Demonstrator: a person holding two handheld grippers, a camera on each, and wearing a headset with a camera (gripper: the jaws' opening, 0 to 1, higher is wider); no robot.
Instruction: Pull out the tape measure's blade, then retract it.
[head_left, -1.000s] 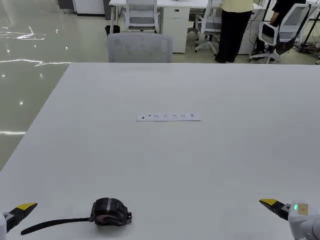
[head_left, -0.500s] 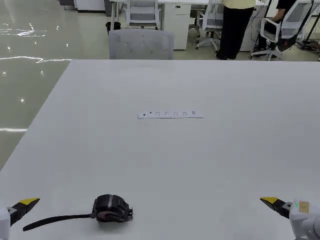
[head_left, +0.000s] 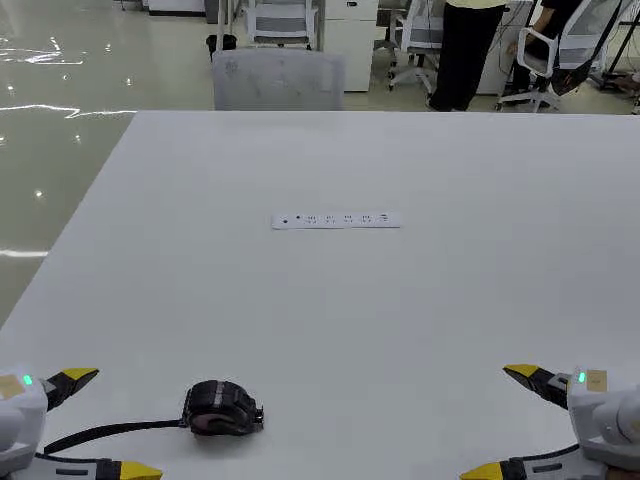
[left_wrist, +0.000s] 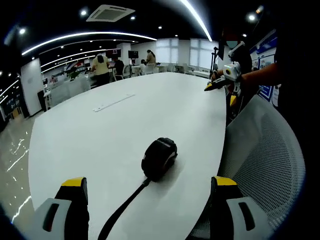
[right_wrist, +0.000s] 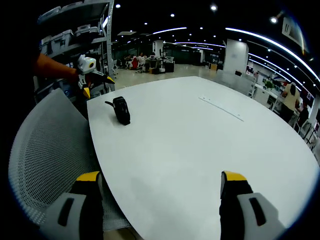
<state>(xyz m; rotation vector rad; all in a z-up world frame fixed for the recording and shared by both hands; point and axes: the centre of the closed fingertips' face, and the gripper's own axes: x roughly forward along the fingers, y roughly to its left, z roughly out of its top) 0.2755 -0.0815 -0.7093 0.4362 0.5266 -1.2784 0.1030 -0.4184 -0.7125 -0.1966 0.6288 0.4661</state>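
Gripper jaws apart on both left gripper (head_left: 100, 422) and right gripper (head_left: 500, 420), at a white table (head_left: 330, 300) in a shiny-floored office (head_left: 60, 60).

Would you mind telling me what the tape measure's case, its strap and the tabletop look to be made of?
The tape measure case looks like black moulded plastic or rubber, matte with dull highlights. Its strap seems flexible black cord or webbing, lying limp and curved. The table appears white matte laminate, smooth with soft glare.
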